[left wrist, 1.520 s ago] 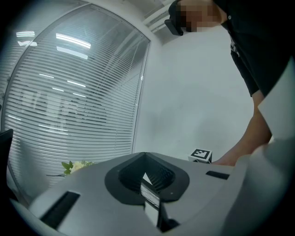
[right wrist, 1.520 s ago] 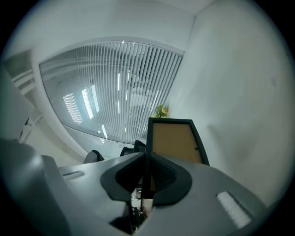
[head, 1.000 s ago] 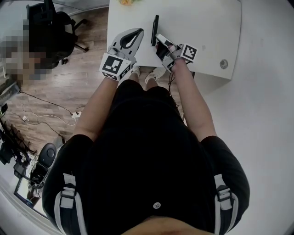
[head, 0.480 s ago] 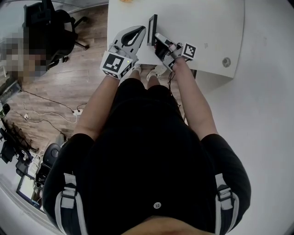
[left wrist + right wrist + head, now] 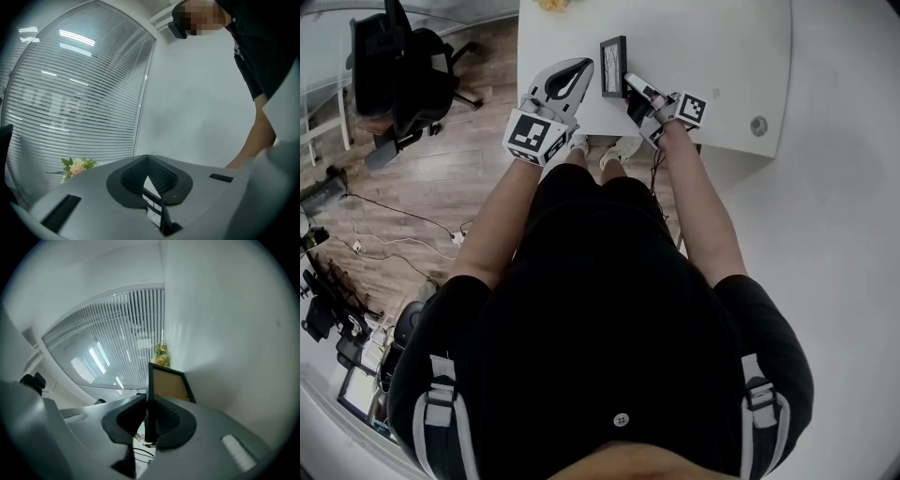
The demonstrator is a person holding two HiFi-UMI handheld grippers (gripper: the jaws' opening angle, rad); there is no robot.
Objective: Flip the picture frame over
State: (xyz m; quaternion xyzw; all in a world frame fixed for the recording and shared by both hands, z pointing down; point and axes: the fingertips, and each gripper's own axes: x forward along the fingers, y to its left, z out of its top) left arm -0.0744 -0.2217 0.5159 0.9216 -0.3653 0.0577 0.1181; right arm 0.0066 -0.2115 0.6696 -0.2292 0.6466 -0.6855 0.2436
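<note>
The frame (image 5: 613, 66) sits on the desk (image 5: 722, 56) between the two tongs, its long axis running away from the person. It lies just left of the right tongs (image 5: 629, 82), which hold it at the near end of its right-hand long edge. So the right hand is the one on the job. Their jaws have just eased open a little, yet the frame's dark edge is sandwiched between the pads, which look to be pressing on it.

The left tongs (image 5: 583, 65) point at the frame's left edge from just beside it, jaws closed on nothing. I can't tell whether their tips touch the frame.

What the coming move turns on is the tilt. The frame is not flat; it leans with its picture side up and towards the left tongs, so the remaining way to go is down onto its back.

The head view gives the layout and the pale picture side but hides the tilt. The right gripper view shows the brown back (image 5: 168, 386) facing the desk, with the far long edge apparently resting there. The left gripper view catches only a sliver of the picture side through the gap behind its pads.
</note>
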